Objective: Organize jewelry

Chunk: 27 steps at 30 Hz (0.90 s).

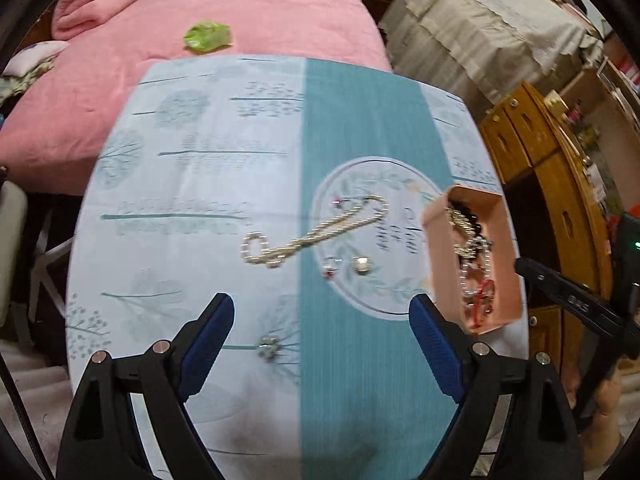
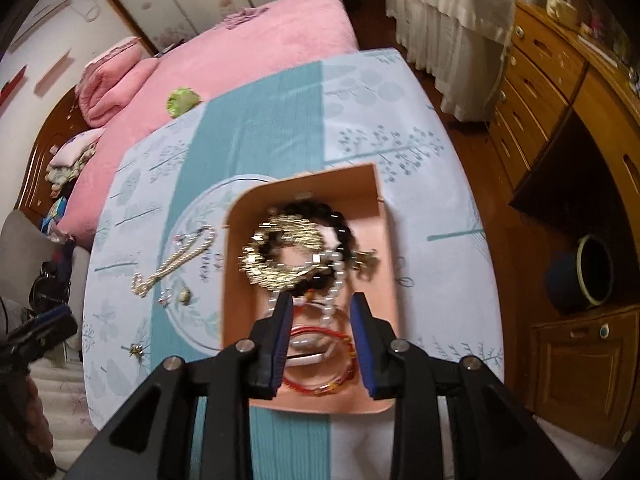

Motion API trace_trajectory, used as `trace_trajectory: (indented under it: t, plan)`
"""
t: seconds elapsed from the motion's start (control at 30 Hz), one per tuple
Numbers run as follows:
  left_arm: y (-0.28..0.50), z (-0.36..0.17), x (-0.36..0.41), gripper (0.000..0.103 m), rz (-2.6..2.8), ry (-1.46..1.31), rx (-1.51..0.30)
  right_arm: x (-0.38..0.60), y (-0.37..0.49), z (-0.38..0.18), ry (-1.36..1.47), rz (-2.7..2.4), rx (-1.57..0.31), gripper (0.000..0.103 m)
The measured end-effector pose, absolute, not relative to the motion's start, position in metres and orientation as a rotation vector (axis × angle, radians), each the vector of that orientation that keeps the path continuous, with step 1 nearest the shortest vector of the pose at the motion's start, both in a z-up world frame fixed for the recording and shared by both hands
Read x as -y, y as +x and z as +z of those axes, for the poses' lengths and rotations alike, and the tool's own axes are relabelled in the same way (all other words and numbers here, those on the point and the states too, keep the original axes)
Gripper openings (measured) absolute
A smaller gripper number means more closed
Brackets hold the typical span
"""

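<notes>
A pearl necklace lies stretched across the blue patterned tablecloth. Near it are a small pale earring, a red-stone piece and a tiny brooch. My left gripper hangs wide open above the cloth, nothing between its fingers. A pink box at the table's right holds a gold chain, a black bead bracelet, a pearl strand and a red bangle. My right gripper hovers over the box, its jaws partly apart and gripping nothing.
A pink bed with a green bundle lies beyond the table. Wooden drawers and a dark blue pot stand to the right. The box sits close to the table's right edge.
</notes>
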<state>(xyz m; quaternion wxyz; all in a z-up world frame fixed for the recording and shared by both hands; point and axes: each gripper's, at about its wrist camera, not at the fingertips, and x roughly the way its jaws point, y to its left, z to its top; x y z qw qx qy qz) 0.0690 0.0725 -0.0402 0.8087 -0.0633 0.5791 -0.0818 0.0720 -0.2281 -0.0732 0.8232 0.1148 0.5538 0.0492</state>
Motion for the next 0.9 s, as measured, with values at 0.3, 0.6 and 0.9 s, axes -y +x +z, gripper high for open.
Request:
trace_trajectory:
  t: [0.3, 0.6, 0.9]
  plan:
    - [0.059, -0.043, -0.096, 0.088, -0.148, -0.056, -1.217, 0.169, 0.069, -0.053, 0.181, 0.238, -1.148, 0.030]
    - [0.039, -0.065, -0.109, 0.088, -0.193, -0.018, -1.248, 0.110, 0.068, -0.062, 0.102, 0.347, -1.178, 0.029]
    - [0.028, -0.114, -0.103, 0.072, -0.215, -0.071, -1.300, 0.073, 0.062, -0.092, 0.046, 0.398, -1.248, 0.030]
